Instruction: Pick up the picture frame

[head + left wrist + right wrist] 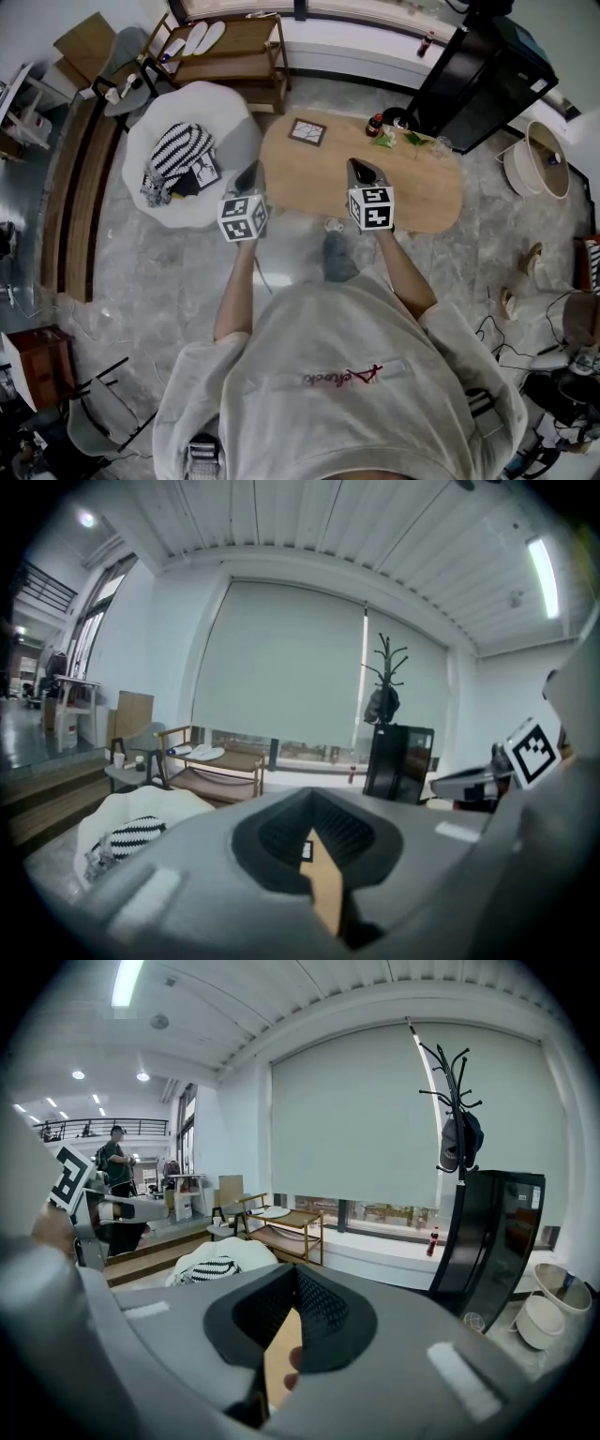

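The picture frame [307, 131], a dark square with a pale picture, lies flat on the far left part of the oval wooden table [422, 202]. My left gripper [251, 171] hovers at the table's near left edge, short of the frame, with its jaws shut and nothing in them. My right gripper [360, 169] hangs over the middle of the table, to the right of the frame, also shut and bare. In the left gripper view a sliver of the frame [307, 850] and tabletop shows past the closed jaws of the left gripper [315, 860]. The right gripper [291, 1340] shows only tabletop ahead.
A small red-capped bottle [377, 123], green leaves [397, 140] and glasses stand at the table's far side. A white chair with a striped cushion [180, 148] sits left of the table. A wooden bench [232, 54] and a black cabinet [478, 70] stand behind.
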{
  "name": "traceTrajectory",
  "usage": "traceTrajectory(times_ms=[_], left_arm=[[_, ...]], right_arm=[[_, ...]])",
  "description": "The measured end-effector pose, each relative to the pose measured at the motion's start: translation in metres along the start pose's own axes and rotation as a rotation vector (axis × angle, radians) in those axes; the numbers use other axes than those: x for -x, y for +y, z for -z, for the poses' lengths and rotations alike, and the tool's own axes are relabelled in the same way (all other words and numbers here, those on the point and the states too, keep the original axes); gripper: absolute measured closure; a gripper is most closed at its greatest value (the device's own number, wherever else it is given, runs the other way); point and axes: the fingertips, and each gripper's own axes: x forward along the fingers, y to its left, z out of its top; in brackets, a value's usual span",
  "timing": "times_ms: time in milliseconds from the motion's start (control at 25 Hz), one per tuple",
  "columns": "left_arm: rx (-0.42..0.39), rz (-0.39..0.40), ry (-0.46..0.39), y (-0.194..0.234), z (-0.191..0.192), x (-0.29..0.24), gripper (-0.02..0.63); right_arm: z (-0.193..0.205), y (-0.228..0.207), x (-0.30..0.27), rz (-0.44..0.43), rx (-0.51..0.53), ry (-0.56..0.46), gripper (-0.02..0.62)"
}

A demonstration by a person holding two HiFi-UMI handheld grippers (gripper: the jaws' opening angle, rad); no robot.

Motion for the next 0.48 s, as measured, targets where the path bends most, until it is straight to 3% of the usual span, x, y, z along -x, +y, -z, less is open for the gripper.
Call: traceTrajectory(times_ms=[480], left_arm=[[-0.013, 0.008, 0.005, 0.009, -0.035, -0.094, 0.604]], right_arm=[[-0.035, -0.055, -0.07, -0.007, 0.0, 0.006, 0.591]])
